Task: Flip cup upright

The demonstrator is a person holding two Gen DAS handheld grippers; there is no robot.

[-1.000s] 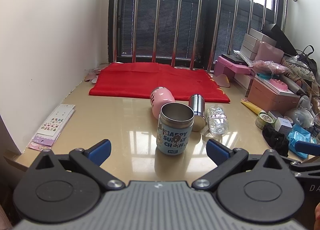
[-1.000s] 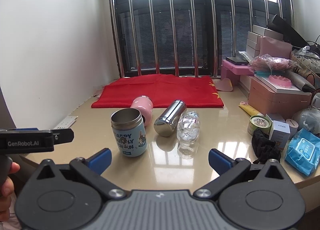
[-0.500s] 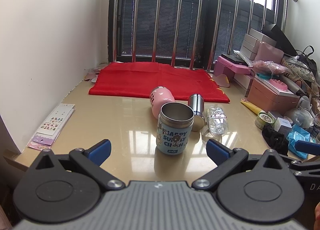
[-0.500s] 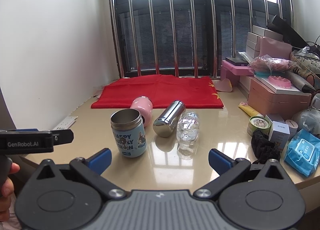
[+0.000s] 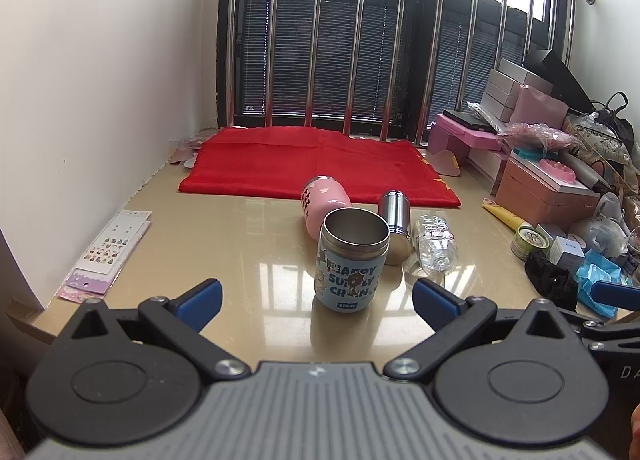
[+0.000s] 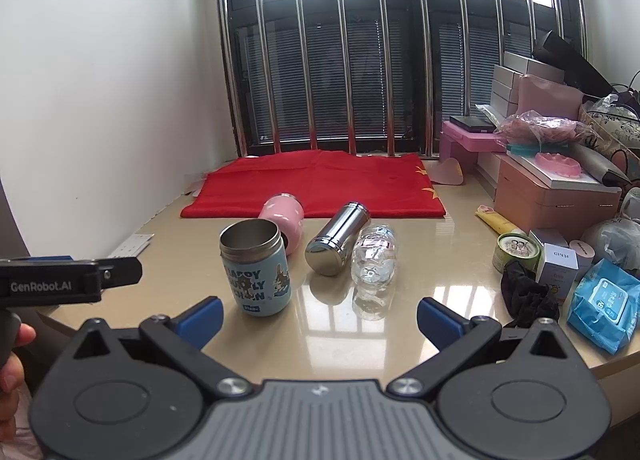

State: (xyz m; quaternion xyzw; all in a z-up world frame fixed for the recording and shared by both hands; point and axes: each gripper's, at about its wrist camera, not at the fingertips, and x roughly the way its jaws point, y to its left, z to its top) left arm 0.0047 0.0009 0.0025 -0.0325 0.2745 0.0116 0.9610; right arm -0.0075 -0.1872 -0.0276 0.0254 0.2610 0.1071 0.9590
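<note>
Though near blue cup (image 5: 352, 260), both grippers' fingers (image 5: 198, 298) wide, empty.

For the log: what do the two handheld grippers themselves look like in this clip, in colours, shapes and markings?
Both match: the left gripper and right gripper each have a ribbed grey centre body, two round black discs, black angled linkage arms with silver screws, and blue fingertips. In the right wrist view, the left gripper's black side bar reads "GenRobot.AI" in white. A bare hand shows at the edge; no sleeves or cables are visible.
</note>
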